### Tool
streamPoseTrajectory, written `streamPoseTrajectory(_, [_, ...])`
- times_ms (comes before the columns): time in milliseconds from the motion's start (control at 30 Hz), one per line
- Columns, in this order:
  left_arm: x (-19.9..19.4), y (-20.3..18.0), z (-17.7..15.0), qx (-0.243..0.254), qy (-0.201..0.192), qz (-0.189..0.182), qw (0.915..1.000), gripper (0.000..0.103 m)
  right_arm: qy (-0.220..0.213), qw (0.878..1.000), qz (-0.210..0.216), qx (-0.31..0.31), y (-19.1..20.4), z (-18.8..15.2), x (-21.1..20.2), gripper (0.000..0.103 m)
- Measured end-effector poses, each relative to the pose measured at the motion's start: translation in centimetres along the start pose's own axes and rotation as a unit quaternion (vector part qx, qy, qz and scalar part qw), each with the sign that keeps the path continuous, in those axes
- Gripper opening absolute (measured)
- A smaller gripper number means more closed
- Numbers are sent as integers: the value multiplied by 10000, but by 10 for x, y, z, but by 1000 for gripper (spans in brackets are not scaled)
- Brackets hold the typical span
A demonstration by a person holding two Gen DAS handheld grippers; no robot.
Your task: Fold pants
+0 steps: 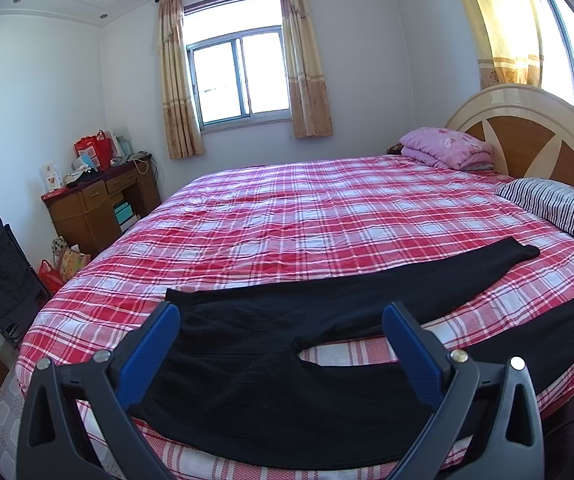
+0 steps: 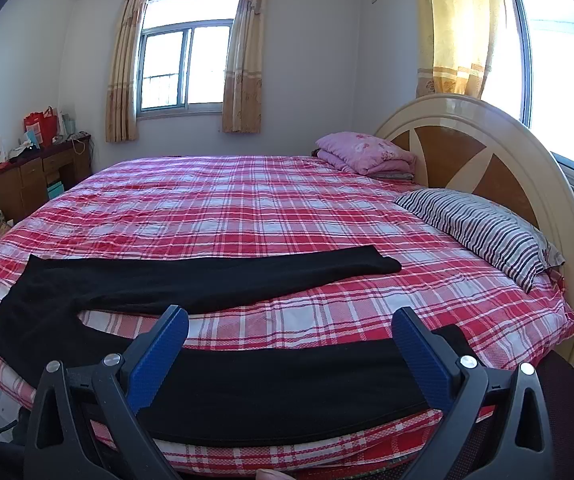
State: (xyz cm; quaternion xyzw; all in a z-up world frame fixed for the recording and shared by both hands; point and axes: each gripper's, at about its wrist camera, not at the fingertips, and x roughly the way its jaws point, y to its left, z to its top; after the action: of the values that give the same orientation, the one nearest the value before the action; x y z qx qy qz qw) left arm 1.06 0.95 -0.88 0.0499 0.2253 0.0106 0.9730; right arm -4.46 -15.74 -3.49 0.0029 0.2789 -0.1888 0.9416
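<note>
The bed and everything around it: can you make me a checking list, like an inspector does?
Surface: bed with a red plaid cover, mostly flat, lightly wrinkled.
Job's things: black pants spread flat along the near edge, legs apart, not yet folded.
Clutter: striped pillow and folded pink quilt by the headboard, apart from the pants.
Grippers: left gripper open above the waist end; right gripper open above the near leg; neither holds anything.
Cables: a cord on the wooden desk.
Surroundings: bags on and beside the desk, two curtained windows, a dark folded thing against the left wall.
</note>
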Motion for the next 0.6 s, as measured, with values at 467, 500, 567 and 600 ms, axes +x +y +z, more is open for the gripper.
streamPoseTrajectory(467, [26,3,-8,131,130,251,9995,103,36,9994,341,53,-3,-5,11,102])
streamPoseTrajectory(500, [33,6,-9,136,142,301,9994,103,25,9991,426,78,-5,-6,13,102])
streamPoseTrajectory(567, [54,18,-10,197,211,485,9984,103,48,9987,508,79,-5,-9,20,102])
streamPoseTrajectory(600, [61,22,-10,211,229,536,9981,103,96,9984,555,38,-3,-11,25,102])
